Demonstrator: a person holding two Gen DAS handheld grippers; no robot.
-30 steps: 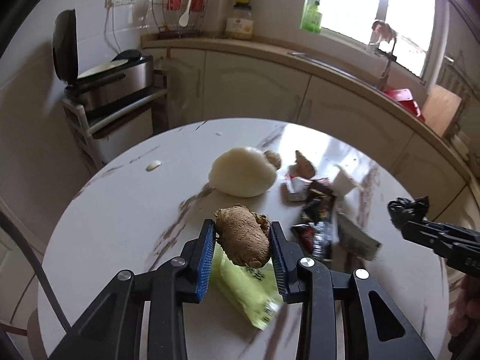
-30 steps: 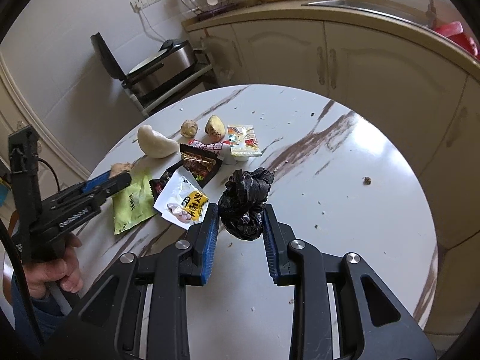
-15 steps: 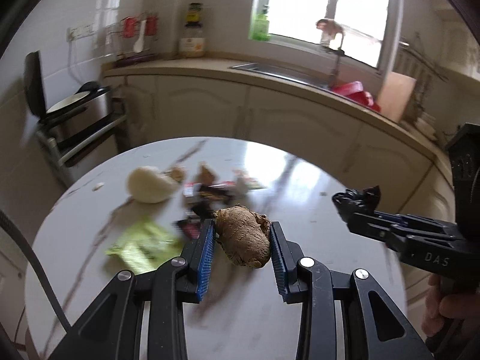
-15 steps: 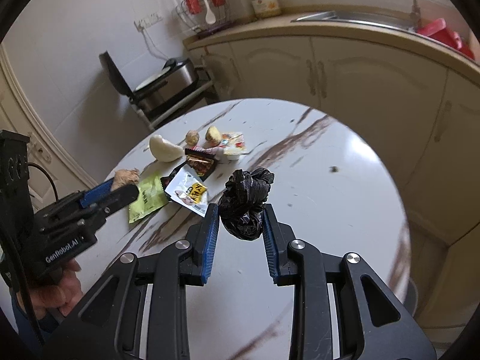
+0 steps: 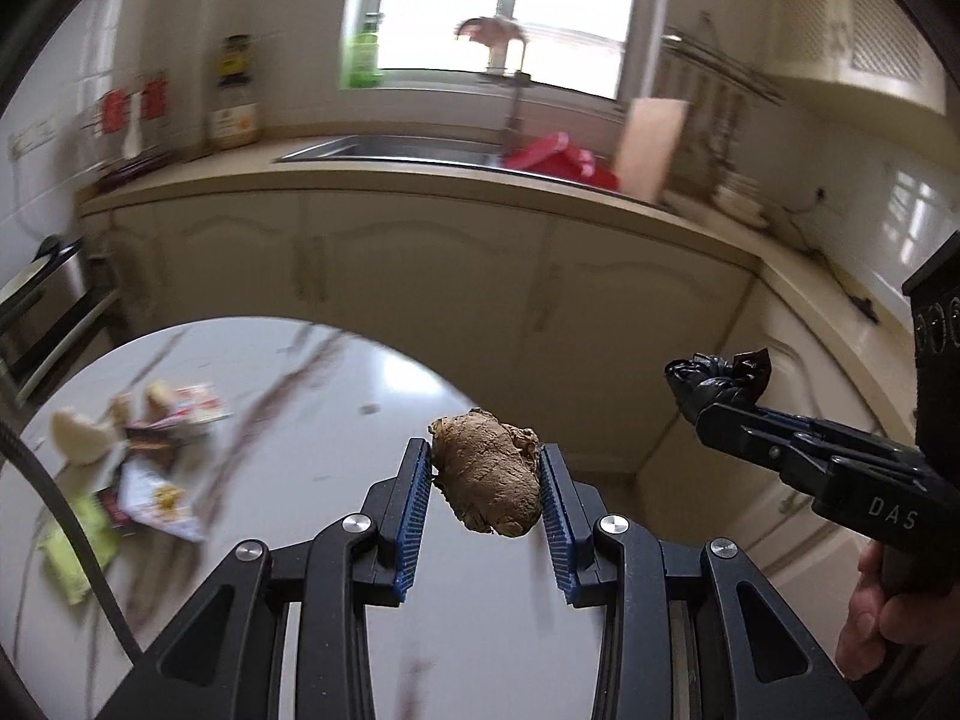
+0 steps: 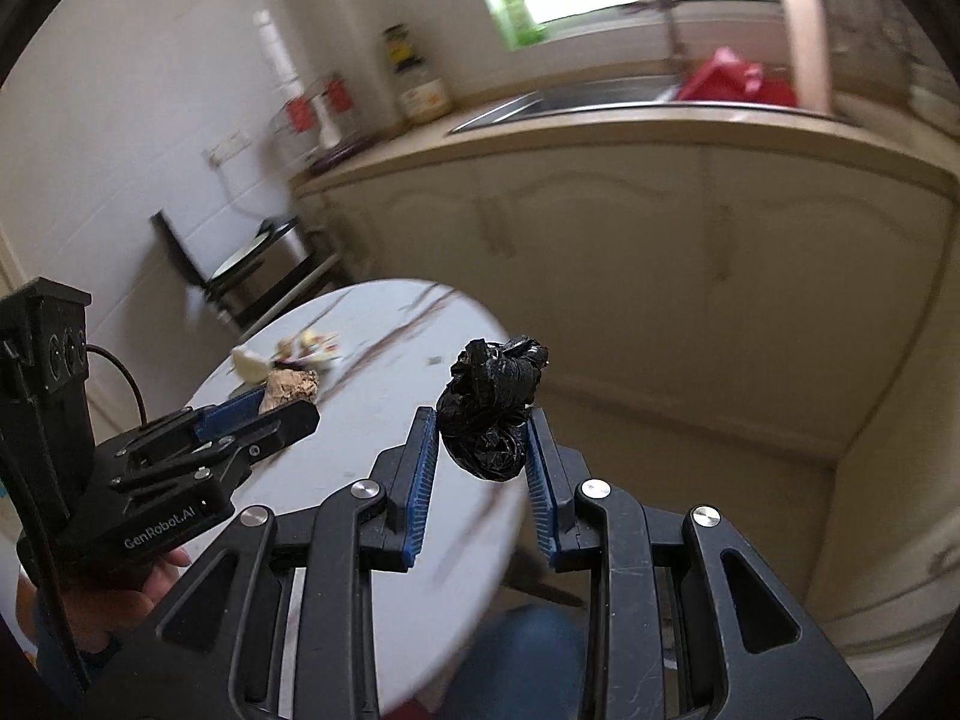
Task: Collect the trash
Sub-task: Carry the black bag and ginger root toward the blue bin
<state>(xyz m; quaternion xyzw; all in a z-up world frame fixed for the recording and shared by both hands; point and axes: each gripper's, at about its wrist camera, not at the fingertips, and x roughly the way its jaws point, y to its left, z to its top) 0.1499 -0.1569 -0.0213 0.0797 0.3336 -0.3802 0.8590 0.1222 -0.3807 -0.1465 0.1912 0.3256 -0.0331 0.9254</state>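
Daylight pours through a window [image 5: 504, 6] at the top of the frame, above a steel sink [image 5: 390, 150] set in a beige counter [image 5: 420, 177]. Cream cabinets [image 5: 420, 264] curve along below it. A round white marble desk [image 5: 336, 396] fills the lower left; white tiled wall [image 6: 150, 90] stands upper left.

Left tongs [image 5: 485, 483] and right tongs [image 6: 479, 441] both clamped on loads, angled downward, side by side
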